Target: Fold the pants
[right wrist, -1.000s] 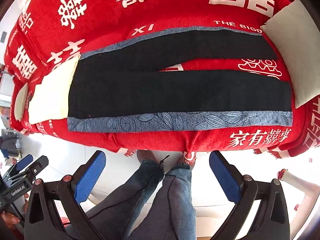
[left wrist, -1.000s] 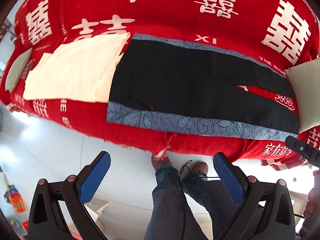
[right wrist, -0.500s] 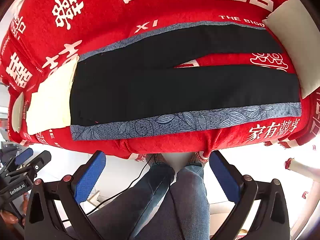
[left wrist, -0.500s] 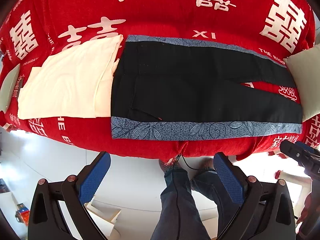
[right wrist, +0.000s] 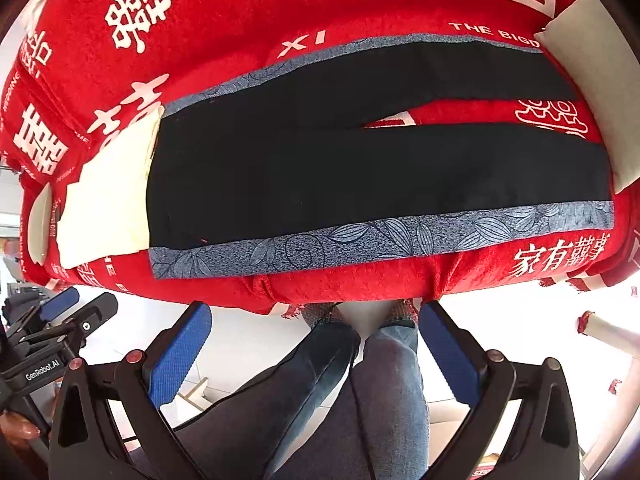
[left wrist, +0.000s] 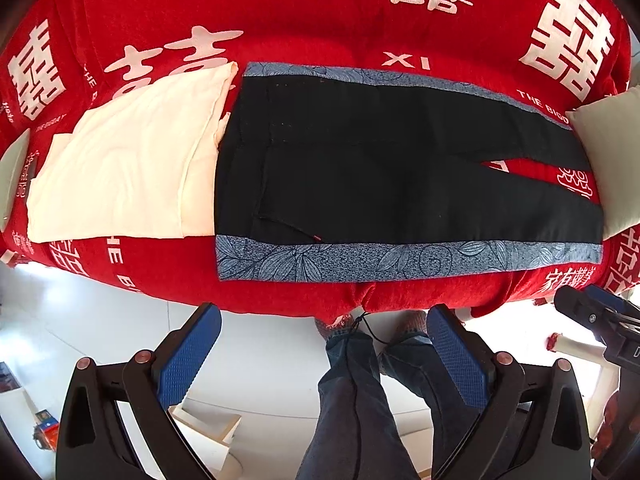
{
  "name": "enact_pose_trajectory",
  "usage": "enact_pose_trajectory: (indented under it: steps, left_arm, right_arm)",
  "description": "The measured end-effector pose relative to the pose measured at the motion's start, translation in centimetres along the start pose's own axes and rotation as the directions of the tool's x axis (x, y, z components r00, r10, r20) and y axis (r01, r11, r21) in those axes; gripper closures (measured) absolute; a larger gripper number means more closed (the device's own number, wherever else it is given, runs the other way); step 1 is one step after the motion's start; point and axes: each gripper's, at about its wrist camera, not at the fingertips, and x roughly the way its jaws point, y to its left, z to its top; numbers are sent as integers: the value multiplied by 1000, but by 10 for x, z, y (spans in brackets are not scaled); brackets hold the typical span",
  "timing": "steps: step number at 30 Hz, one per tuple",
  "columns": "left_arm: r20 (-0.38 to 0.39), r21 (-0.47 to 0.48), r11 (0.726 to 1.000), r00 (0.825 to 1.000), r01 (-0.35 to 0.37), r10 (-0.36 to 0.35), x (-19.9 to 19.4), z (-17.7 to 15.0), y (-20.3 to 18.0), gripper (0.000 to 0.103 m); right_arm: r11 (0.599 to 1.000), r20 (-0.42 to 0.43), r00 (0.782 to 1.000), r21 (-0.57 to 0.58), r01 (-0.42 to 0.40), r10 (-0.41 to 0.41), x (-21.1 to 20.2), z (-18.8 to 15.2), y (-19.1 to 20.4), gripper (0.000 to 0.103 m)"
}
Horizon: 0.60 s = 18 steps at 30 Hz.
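Note:
Black pants [left wrist: 380,176] with blue leaf-patterned side stripes lie flat on a red bed cover, waistband to the left, legs stretched right and slightly split. They also show in the right wrist view [right wrist: 360,172]. My left gripper [left wrist: 324,344] is open and empty, held over the floor in front of the bed's near edge, below the pants' near stripe. My right gripper [right wrist: 316,340] is open and empty too, in front of the bed's edge below the near leg.
A folded cream garment [left wrist: 124,164] lies left of the waistband, touching it. A pale cushion [left wrist: 608,160] sits at the leg ends on the right. The red cover [left wrist: 320,12] has white characters. The person's jeans-clad legs [left wrist: 360,408] stand at the bed's edge.
Both grippers have moved closer to the bed, so the pants look larger and nearer. Both stay open and empty. The pants have not moved.

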Motion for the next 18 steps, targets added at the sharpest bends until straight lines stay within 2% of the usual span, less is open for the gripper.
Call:
enact_pose_trajectory:
  steps: [18]
  left_arm:
    - [-20,-21,999,999,25,-25,6,3,-3,0]
  right_arm:
    - [999,-28,999,40,28,-27,3,3,-18,0]
